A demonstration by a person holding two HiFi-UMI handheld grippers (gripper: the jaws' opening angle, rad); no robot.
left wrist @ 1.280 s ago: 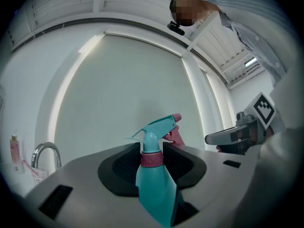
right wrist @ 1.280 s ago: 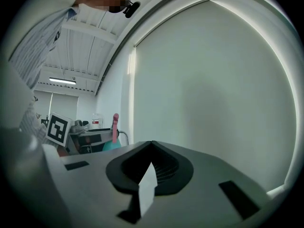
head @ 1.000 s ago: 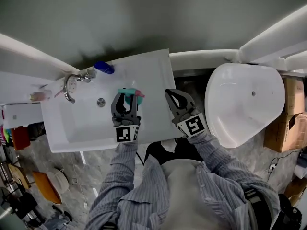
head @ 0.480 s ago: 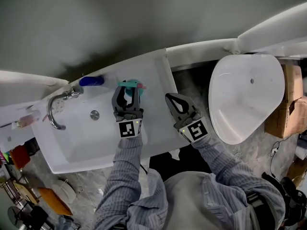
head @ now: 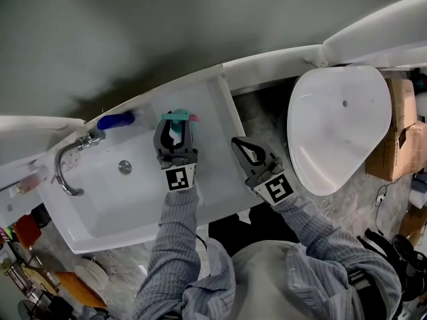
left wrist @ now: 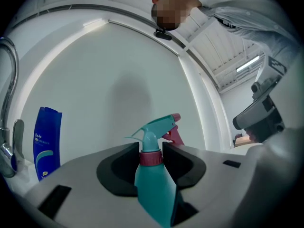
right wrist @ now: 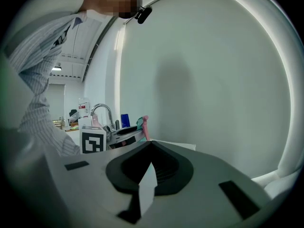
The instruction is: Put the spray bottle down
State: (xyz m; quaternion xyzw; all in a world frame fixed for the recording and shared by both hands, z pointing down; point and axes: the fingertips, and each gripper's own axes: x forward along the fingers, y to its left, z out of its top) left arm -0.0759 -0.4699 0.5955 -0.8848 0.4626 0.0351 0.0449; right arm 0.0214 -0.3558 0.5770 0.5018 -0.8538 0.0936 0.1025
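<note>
The white sink (head: pixel 212 109) fills the left half of the head view in front of you. A white oval fixture (head: pixel 337 129) lies at its 3 o'clock.

Your left gripper (head: pixel 176 122) points to 12 o'clock over the back of the sink. Its jaws are clamped on the neck of the teal spray bottle (head: pixel 175 135), right at the pink collar. The bottle stands upright between them. No view shows whether its base touches the sink.

Your right gripper (head: pixel 235 141) is at 4 o'clock from the bottle, over the sink's right edge. Its tips are pressed together with nothing in them.

The faucet (head: pixel 63 172) curves at 9 o'clock of the basin. A blue tube (head: pixel 115 120) lies at 9 o'clock from the bottle.
</note>
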